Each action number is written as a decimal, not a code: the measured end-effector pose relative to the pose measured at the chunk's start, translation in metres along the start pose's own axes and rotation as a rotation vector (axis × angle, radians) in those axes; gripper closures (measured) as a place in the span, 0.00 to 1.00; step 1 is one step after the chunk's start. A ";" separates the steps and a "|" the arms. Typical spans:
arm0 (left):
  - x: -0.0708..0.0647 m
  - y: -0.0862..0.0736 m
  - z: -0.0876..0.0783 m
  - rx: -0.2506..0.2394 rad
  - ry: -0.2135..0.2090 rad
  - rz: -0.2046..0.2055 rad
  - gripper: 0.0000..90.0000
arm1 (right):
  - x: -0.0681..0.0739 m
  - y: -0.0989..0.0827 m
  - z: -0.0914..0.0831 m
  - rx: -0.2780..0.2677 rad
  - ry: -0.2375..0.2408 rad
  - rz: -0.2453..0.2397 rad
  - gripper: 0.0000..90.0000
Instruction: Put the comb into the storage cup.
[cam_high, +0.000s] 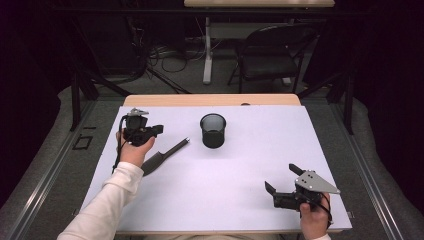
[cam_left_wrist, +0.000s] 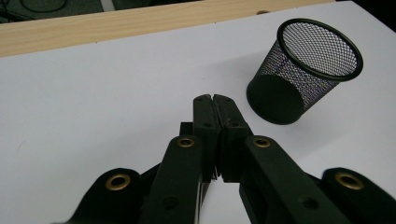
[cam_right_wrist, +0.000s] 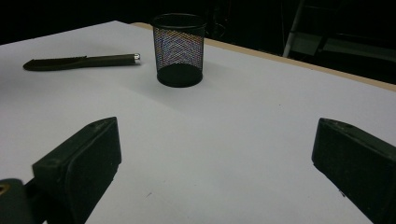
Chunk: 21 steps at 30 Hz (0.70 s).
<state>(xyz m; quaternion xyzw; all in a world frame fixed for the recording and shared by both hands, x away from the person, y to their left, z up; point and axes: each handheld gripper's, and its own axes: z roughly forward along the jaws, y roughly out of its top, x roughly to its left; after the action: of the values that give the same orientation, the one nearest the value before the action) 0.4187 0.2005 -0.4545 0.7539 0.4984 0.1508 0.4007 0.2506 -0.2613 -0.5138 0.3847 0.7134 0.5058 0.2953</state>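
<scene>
A black mesh cup (cam_high: 213, 131) stands upright on the white sheet (cam_high: 235, 170), left of its middle. A dark pen-like tool (cam_high: 165, 154) with a silver tip lies flat to the cup's left. My left gripper (cam_high: 159, 129) hovers just above and behind that tool, jaws pressed together with nothing between them. In the left gripper view the shut tips (cam_left_wrist: 215, 98) point at bare sheet, with the cup (cam_left_wrist: 303, 70) off to the right. My right gripper (cam_high: 282, 177) rests open near the front right corner. In its view the wide-apart jaws (cam_right_wrist: 215, 135) face the cup (cam_right_wrist: 179, 49) and the tool (cam_right_wrist: 79, 61).
The white sheet covers a wooden table whose far edge (cam_high: 210, 100) shows as a strip. Beyond it stand a black folding chair (cam_high: 270, 55), a white table leg (cam_high: 207, 50) and floor cables. Dark rails run along both sides of the table.
</scene>
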 end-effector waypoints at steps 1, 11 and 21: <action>-0.001 0.002 0.002 0.009 0.003 0.000 0.99 | 0.000 0.000 0.000 0.000 0.001 -0.001 0.01; -0.006 0.013 0.022 0.099 0.020 -0.004 1.00 | -0.001 -0.001 0.000 0.008 0.005 -0.003 0.01; -0.006 0.017 0.044 0.171 0.042 -0.017 1.00 | -0.001 -0.001 0.001 0.011 0.007 -0.002 0.01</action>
<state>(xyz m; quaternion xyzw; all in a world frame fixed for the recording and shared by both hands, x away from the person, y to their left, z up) 0.4541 0.1718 -0.4687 0.7778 0.5242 0.1199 0.3255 0.2516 -0.2613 -0.5151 0.3839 0.7176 0.5029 0.2912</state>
